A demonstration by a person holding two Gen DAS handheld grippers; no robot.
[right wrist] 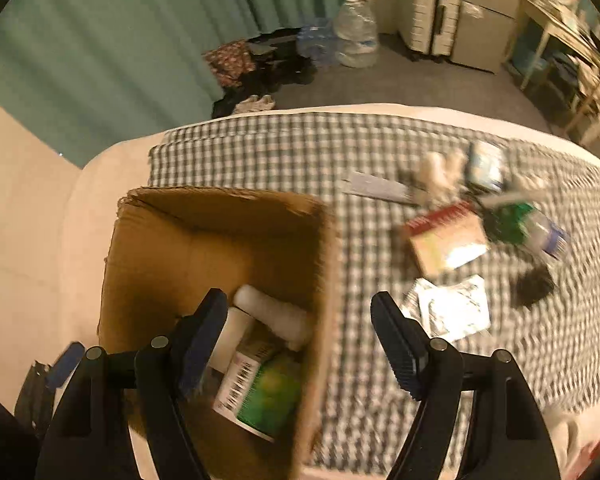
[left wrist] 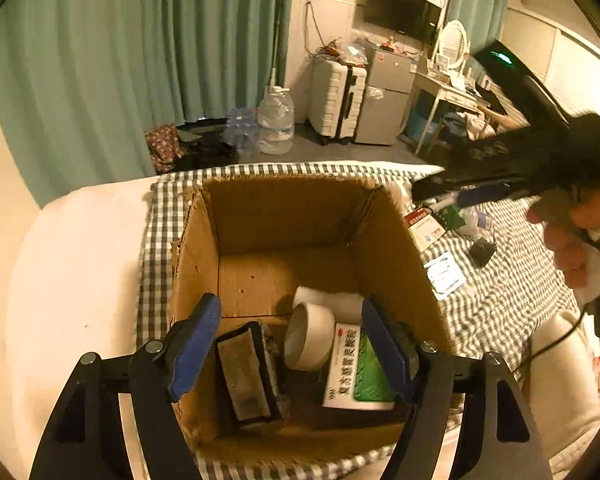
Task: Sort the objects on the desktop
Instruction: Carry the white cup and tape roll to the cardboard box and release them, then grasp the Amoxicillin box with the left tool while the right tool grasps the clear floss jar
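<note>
Left hand-held gripper (left wrist: 292, 344) and right hand-held gripper (right wrist: 300, 344) both gape empty over the cardboard box (left wrist: 392, 248) holding a tape roll (left wrist: 310, 342).

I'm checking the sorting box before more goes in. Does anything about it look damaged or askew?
Yes. The cardboard box has a ragged, torn left rim, with small holes in its walls. Inside, the tape roll stands on edge, leaning against the green and white carton. Nothing looks spilled.

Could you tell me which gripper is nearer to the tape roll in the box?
Left. The left gripper hangs open right over the tape roll; the right gripper straddles the box wall.
</note>
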